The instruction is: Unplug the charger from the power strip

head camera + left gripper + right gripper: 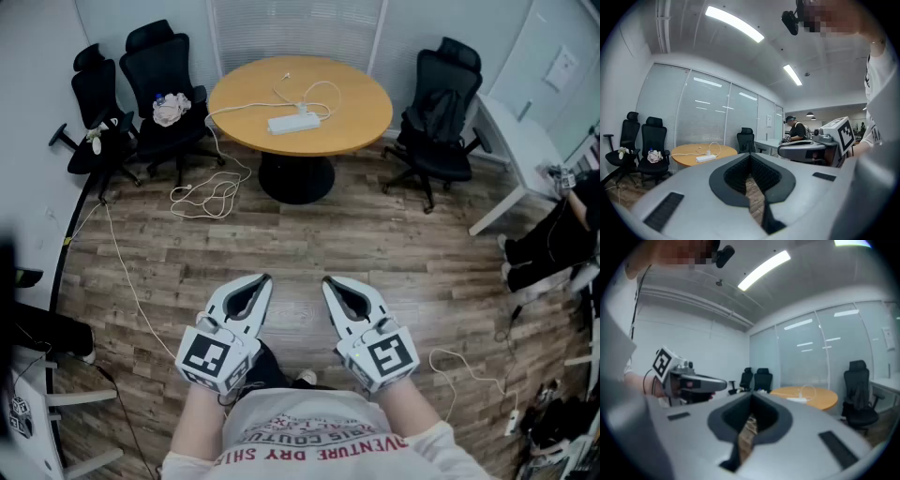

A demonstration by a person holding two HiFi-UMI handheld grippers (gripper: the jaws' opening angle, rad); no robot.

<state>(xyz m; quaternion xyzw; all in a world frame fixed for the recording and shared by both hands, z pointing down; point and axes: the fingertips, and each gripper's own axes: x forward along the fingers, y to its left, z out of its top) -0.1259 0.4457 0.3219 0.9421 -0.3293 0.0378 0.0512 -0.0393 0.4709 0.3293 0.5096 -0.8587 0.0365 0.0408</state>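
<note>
At ten o'clock from me two black office chairs [155, 80] stand by the wall, and the nearer one has a pale bundle of cloth [171, 109] on its seat. Just right of them a white cable [208, 195] lies coiled on the wood floor [309, 244].

My left claw [262, 279] is clenched. Its tips meet with nothing between them, and only floor shows through the oval gap behind them in the left gripper view [750, 155]. It is held low in front of my body and points roughly level toward twelve o'clock.

Straight ahead at twelve o'clock, well apart from both claws, is the round wooden worktop [347, 131] on a dark pedestal. The power strip [293, 122] lies near its middle. It is a long white bar, set slightly askew. The charger [302, 107] is a small white block standing on the strip's far end, and a thin white lead loops away from it across the worktop. The left gripper view shows the strip [706, 158] lying flat with the charger [709, 153] upright on it.

My right claw [328, 279] is just beside the left one and is also clenched on nothing, its tips pressed together [751, 395].

At one o'clock a third black chair [441, 112] stands by the worktop. A white desk [525, 150] is at two o'clock.
</note>
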